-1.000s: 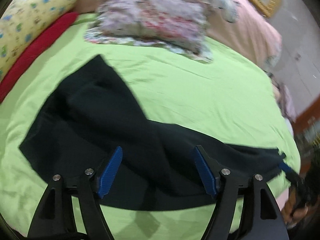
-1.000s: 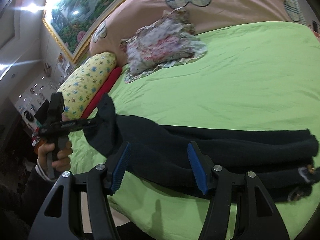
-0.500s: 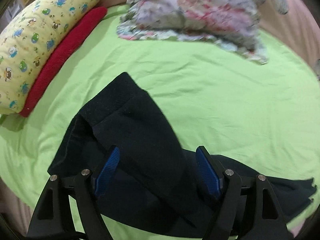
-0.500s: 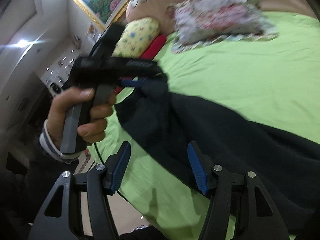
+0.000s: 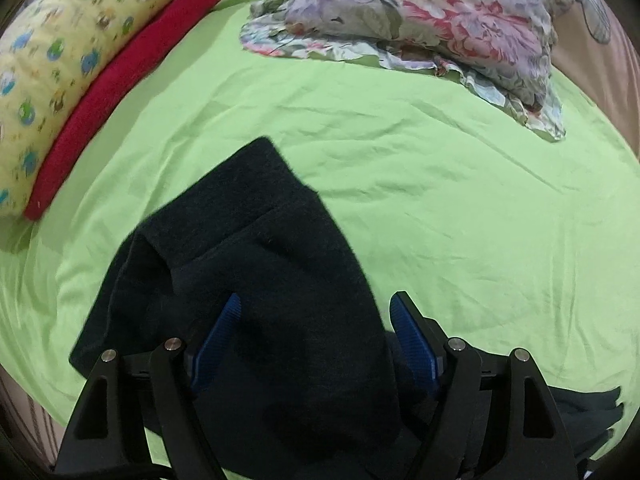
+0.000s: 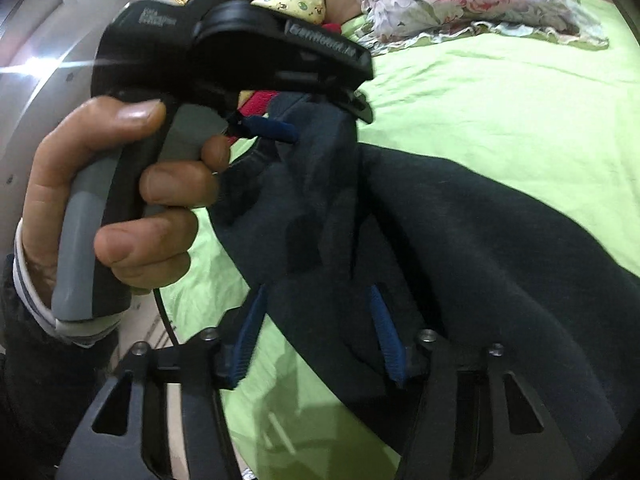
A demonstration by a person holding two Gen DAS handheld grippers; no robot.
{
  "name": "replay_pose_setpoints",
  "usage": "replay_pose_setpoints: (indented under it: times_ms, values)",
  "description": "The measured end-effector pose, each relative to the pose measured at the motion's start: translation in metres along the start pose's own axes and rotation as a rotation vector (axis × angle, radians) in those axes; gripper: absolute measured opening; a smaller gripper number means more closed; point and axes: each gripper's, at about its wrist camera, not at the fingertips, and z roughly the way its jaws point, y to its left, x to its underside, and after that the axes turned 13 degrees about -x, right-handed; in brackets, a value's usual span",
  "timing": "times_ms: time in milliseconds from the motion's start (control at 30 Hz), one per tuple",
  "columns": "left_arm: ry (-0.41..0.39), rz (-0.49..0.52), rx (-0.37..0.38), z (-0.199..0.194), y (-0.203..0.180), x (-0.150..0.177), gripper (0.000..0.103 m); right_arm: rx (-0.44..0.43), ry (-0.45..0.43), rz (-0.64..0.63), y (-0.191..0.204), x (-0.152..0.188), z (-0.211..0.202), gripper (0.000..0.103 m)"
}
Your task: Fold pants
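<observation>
So on my left tool (image 5: 314, 334) the blue pads are spread wide and the dark pants (image 5: 256, 280) are draped right through the gap between them, cloth running forward from the tool and ending in a folded-over hem ahead and a bit to the left. Doesn't look pinched from that camera, just lying between the pads. From my right tool (image 6: 316, 334) it's the same deal, pads spread with pants fabric bunched between and over them, more of it trailing off to the right across the green bed sheet (image 6: 520, 100). Up ahead and left of the right tool I can see my left hand (image 6: 116, 200) gripping the other tool's handle, and that tool's tip sits against the raised edge of the pants. Far ahead of both tools there's a floral pillow (image 5: 420, 20), with a yellow bolster (image 5: 68, 52) and a red roll (image 5: 116, 92) off to the left.
</observation>
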Motion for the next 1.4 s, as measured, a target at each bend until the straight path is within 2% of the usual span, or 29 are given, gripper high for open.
replay_pose_setpoints:
  times_ms: [33, 67, 100, 167, 267, 433, 533, 733, 833, 867, 1067, 1133, 1267, 1333, 1400]
  values:
    - [0.001, 0.012, -0.015, 0.003, -0.003, -0.001, 0.076, 0.003, 0.003, 0.002, 0.000, 0.001, 0.002, 0.038]
    - [0.003, 0.018, -0.019, 0.006, -0.005, -0.002, 0.070, 0.012, 0.004, 0.002, -0.001, 0.001, 0.002, 0.031]
    - [0.003, 0.021, -0.012, 0.009, -0.006, -0.002, 0.052, 0.019, 0.006, 0.002, -0.001, 0.001, 0.003, 0.025]
    - [0.005, 0.009, 0.033, 0.013, -0.001, 0.001, 0.028, 0.028, 0.007, 0.012, -0.004, 0.002, 0.002, 0.010]
    - [-0.030, -0.039, 0.126, 0.007, 0.016, 0.008, 0.010, 0.020, -0.017, 0.008, -0.003, 0.002, -0.006, 0.007]
    - [-0.115, -0.172, 0.343, -0.011, 0.067, 0.034, 0.008, 0.007, -0.026, -0.065, 0.017, 0.003, -0.013, 0.007]
    - [-0.135, -0.236, 0.408, -0.015, 0.095, 0.056, 0.008, 0.026, 0.001, -0.133, 0.030, 0.009, -0.008, 0.007]
    - [-0.099, -0.354, 0.505, 0.010, 0.139, 0.092, 0.008, 0.114, 0.085, -0.204, 0.033, 0.019, 0.010, 0.006]
    - [-0.100, -0.376, 0.510, 0.019, 0.149, 0.107, 0.008, 0.121, 0.111, -0.219, 0.036, 0.017, 0.013, 0.006]
    - [-0.098, -0.383, 0.506, 0.022, 0.152, 0.111, 0.008, 0.117, 0.119, -0.222, 0.035, 0.015, 0.016, 0.001]
    - [-0.071, -0.426, 0.523, 0.037, 0.177, 0.131, 0.008, 0.129, 0.150, -0.240, 0.043, 0.016, 0.030, 0.000]
    - [-0.069, -0.416, 0.514, 0.038, 0.179, 0.136, 0.008, 0.118, 0.174, -0.204, 0.043, 0.017, 0.032, 0.000]
    - [-0.070, -0.398, 0.489, 0.037, 0.183, 0.148, 0.009, 0.146, 0.153, -0.149, 0.042, 0.016, 0.026, 0.001]
    - [-0.073, -0.402, 0.483, 0.036, 0.187, 0.152, 0.012, 0.153, 0.133, -0.119, 0.038, 0.013, 0.019, 0.001]
    - [-0.076, -0.409, 0.470, 0.033, 0.192, 0.154, 0.019, 0.172, 0.093, -0.088, 0.032, 0.008, 0.007, 0.007]
